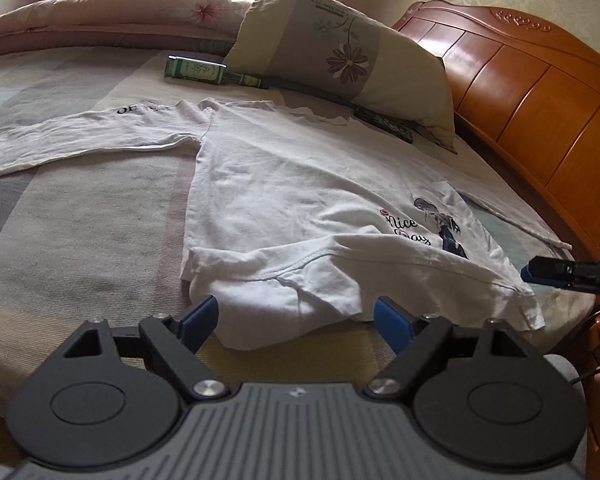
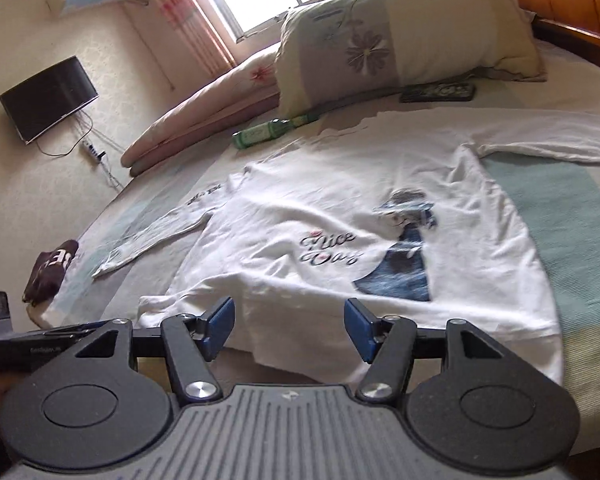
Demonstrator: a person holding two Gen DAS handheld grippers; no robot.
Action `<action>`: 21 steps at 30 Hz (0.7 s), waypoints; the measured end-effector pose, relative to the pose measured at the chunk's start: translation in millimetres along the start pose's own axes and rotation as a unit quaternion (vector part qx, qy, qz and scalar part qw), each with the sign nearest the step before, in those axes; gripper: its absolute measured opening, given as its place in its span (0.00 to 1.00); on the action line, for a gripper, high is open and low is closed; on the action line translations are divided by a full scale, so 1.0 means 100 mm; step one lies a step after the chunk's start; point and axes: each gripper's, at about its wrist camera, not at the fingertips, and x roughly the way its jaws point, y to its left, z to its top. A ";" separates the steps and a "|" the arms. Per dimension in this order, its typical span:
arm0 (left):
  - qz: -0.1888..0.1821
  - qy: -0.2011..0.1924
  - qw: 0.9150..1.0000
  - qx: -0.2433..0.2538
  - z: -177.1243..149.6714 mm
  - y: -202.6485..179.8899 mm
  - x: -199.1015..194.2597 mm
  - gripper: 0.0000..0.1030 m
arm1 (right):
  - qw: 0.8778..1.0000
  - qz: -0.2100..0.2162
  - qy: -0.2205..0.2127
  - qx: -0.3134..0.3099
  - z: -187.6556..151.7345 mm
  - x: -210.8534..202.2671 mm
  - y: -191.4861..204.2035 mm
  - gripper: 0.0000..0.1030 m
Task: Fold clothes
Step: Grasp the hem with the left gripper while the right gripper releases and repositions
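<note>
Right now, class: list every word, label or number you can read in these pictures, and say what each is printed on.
"Nice Day": front of the white shirt.
"OF": start of the black print on its sleeve; the rest is unreadable.
Green bottle: label too small.
Pillow: small print too small.
Dark folded garment: white letters partly hidden, unreadable.

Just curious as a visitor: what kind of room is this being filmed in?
Most likely a home bedroom: a white shirt lies spread on a bed with a wooden headboard, a flowered pillow and a folded quilt.

Both wrist views low, near shirt (image 1: 300,184); share pillow (image 2: 404,40).
</note>
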 end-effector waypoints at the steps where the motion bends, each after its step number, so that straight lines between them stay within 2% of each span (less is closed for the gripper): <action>1: -0.004 0.010 1.000 -0.013 0.01 0.10 0.06 0.83 | 1.000 0.004 0.004 0.002 -0.03 0.02 0.03 0.64; 3: -0.006 0.026 0.999 -0.046 0.01 0.28 0.20 0.82 | 1.000 0.008 0.010 0.006 -0.08 0.04 0.06 0.65; 5: -0.031 0.035 0.997 -0.069 -0.02 0.42 0.33 0.82 | 1.000 0.003 0.013 0.010 -0.11 0.01 0.05 0.65; 10: -0.103 0.005 0.991 -0.079 0.01 0.60 0.46 0.88 | 0.999 -0.016 0.014 0.026 -0.16 -0.07 -0.03 0.66; 12: -0.129 0.001 0.986 -0.108 0.04 0.68 0.50 0.87 | 0.999 -0.023 0.015 0.032 -0.18 -0.08 -0.06 0.66; 13: -0.145 0.002 0.981 -0.132 0.05 0.73 0.52 0.87 | 0.999 -0.027 0.016 0.034 -0.18 -0.08 -0.06 0.66; 15: -0.193 0.011 0.965 -0.176 0.01 0.79 0.55 0.87 | 0.999 -0.029 0.016 0.032 -0.19 -0.07 -0.04 0.66; 16: -0.207 0.014 0.962 -0.178 -0.02 0.79 0.55 0.87 | 0.999 -0.030 0.016 0.030 -0.19 -0.07 -0.02 0.66; 19: -0.227 0.017 0.957 -0.177 -0.09 0.78 0.56 0.82 | 0.999 -0.029 0.021 0.028 -0.21 -0.02 0.02 0.68; 21: -0.228 0.017 0.950 -0.214 -0.06 0.88 0.62 0.75 | 0.999 -0.030 0.026 0.027 -0.21 0.02 0.03 0.68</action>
